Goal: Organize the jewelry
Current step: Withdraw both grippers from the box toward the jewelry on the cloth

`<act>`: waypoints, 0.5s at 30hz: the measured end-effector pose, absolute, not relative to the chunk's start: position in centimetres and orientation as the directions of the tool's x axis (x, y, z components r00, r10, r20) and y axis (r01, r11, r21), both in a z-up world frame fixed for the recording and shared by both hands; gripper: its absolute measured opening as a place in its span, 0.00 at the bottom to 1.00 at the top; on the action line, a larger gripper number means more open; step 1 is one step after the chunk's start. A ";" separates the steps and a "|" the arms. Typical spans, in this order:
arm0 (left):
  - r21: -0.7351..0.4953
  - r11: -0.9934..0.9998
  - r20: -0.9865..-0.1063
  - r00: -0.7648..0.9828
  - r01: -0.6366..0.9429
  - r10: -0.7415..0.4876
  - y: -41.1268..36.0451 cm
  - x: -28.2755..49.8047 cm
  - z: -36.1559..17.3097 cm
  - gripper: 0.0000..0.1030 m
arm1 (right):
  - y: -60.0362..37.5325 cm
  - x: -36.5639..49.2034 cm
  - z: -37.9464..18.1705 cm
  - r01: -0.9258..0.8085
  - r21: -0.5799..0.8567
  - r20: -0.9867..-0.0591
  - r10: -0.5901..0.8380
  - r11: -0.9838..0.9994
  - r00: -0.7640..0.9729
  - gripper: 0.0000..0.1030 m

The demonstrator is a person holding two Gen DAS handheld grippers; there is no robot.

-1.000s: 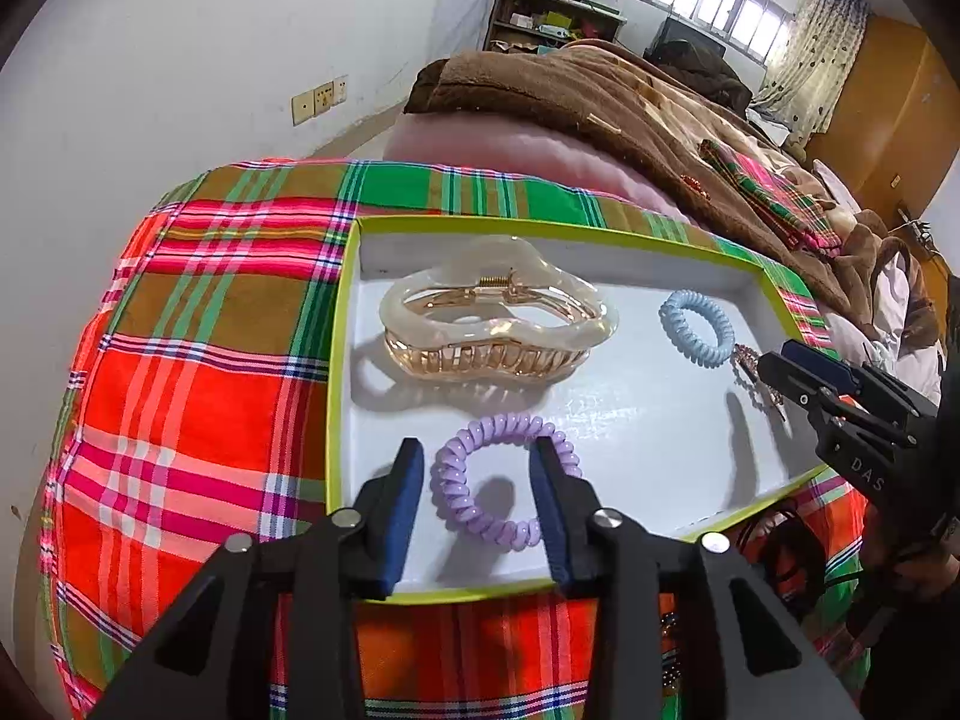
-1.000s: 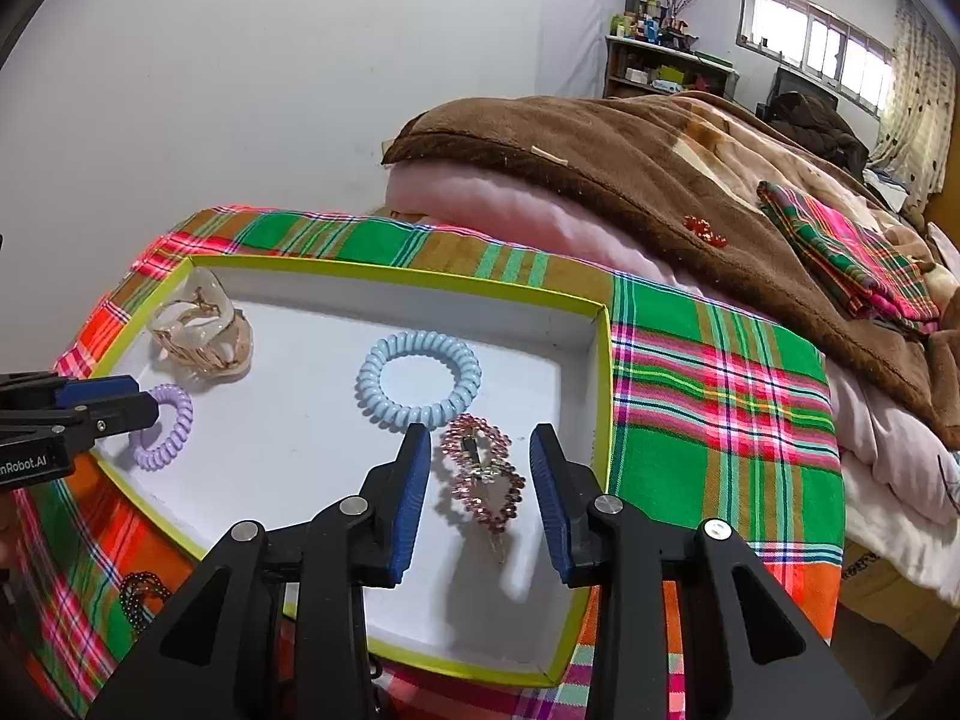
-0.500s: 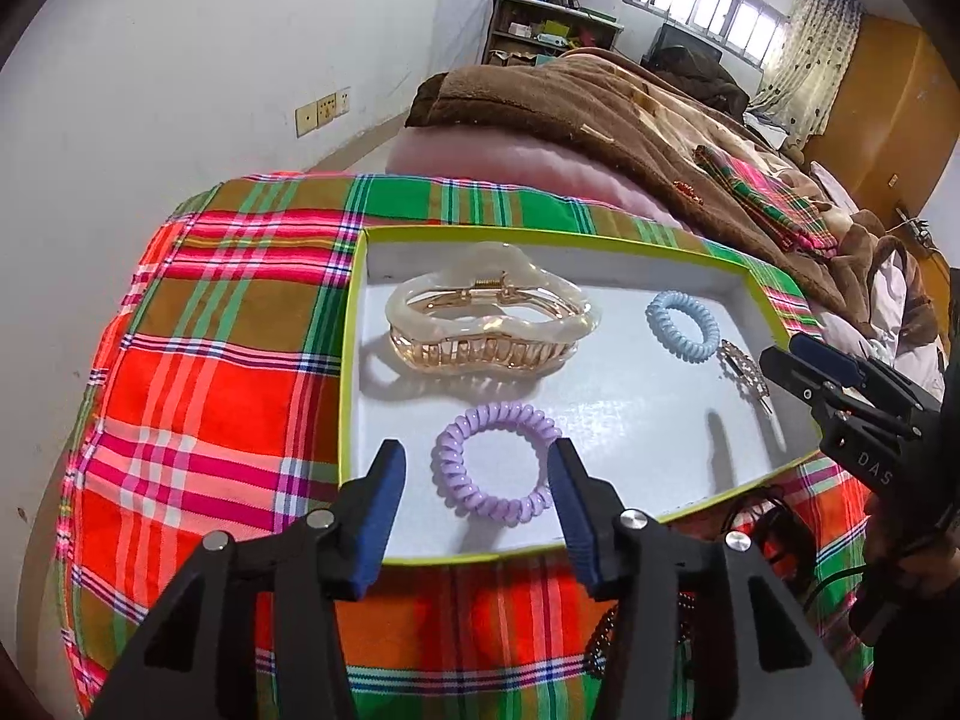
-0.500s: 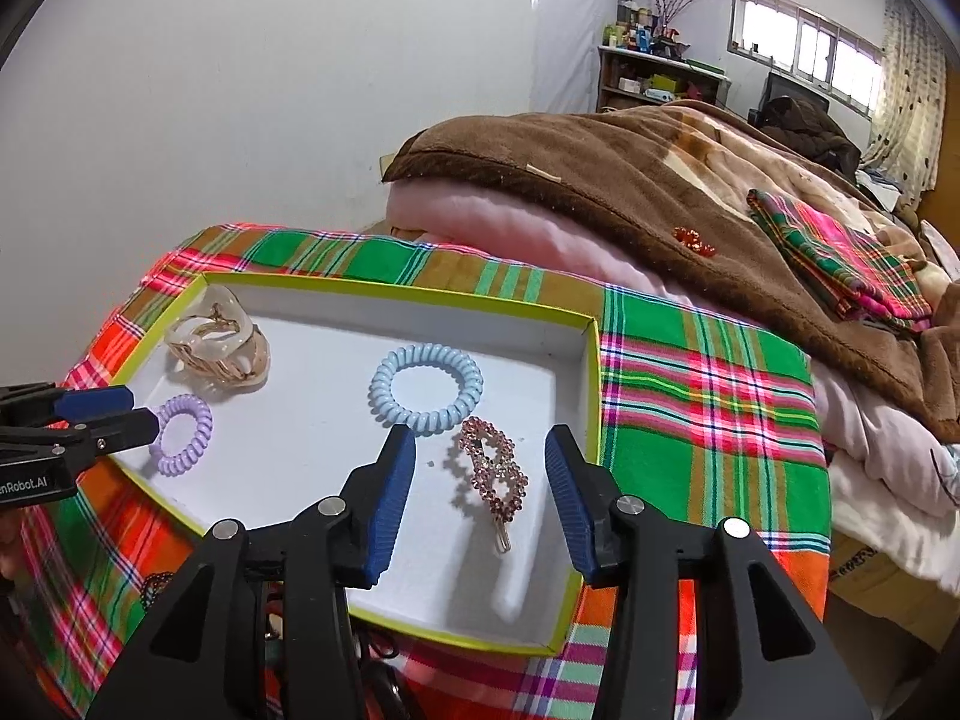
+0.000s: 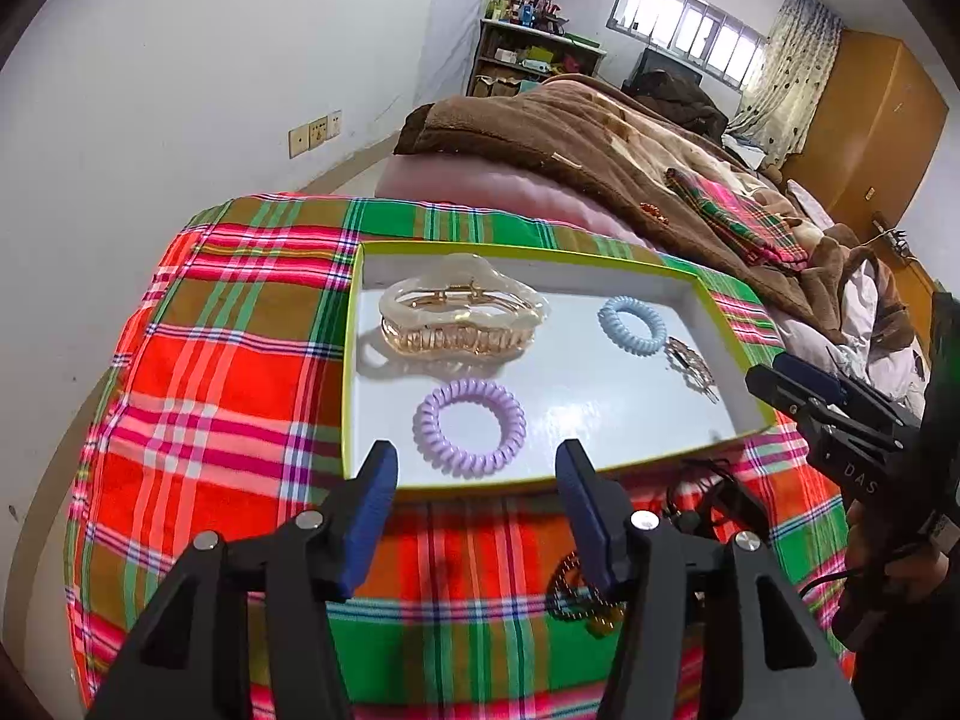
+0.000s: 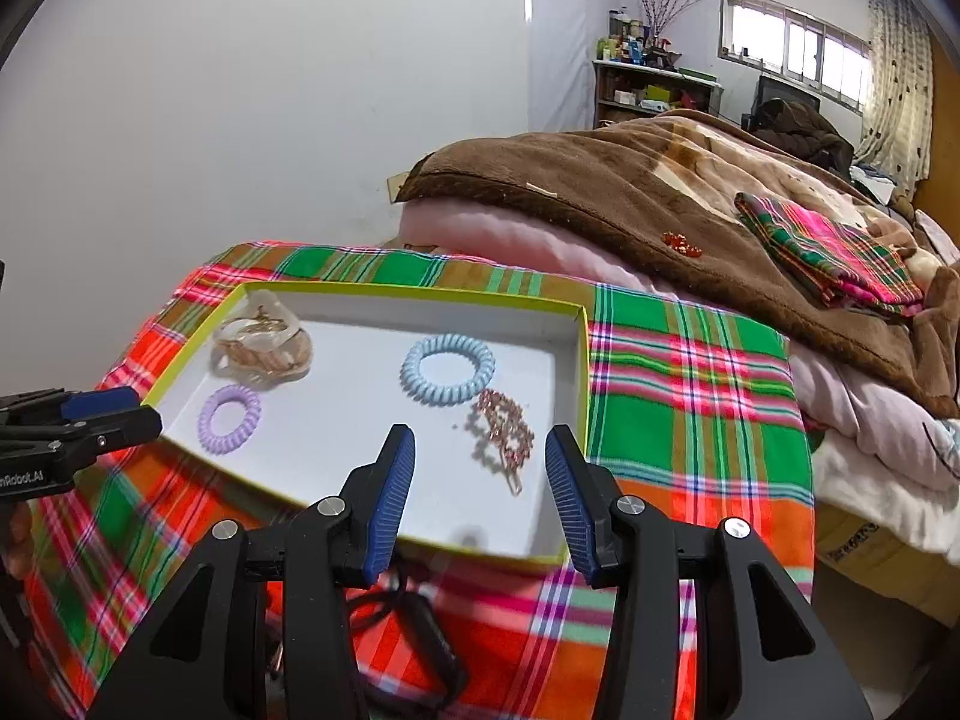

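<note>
Jewelry sits in the white tray (image 5: 360, 414): purple coil tie (image 5: 469, 423) near, pearly claw clip (image 5: 462, 324) far left; left gripper (image 5: 474, 498) opening, empty, right gripper (image 6: 480, 486) apart, empty

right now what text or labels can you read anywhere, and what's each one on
"D A S": on the black body of the right tool, seen from the left wrist view.
"nRobot.AI": on the black body of the left tool, seen from the right wrist view; the start is cut off by the picture's edge.
Dark print on the cardboard box at the far right: too blurred to read.
Items on the shelf: too small to read.
</note>
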State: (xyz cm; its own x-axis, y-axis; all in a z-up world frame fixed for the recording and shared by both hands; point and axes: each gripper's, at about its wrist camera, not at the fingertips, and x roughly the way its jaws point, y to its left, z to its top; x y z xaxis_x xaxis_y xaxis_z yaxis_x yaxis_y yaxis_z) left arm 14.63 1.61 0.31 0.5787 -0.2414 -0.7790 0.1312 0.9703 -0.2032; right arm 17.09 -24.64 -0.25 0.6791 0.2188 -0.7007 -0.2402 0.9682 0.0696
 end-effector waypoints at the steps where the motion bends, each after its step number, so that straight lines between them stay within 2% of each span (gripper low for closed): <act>1: -0.209 0.969 -0.777 0.579 0.131 -0.246 1.7 14.4 0.3 0.56 | -24.7 16.7 -0.2 -0.240 0.069 -0.700 0.218 0.968 0.680 0.45; 15: -0.251 0.955 -0.766 0.571 0.158 -0.296 2.3 10.5 -0.4 0.58 | -26.0 12.5 -2.5 -0.226 0.109 -0.736 0.231 0.968 0.636 0.49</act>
State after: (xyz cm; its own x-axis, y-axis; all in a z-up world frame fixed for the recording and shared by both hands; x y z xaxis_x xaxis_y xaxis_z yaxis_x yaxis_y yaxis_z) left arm 10.46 2.33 -0.36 0.5706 -0.2960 -0.7660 0.1579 0.9549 -0.2513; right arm 12.51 -25.96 -2.48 0.6362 0.2312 -0.7360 -0.2260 0.9680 0.1087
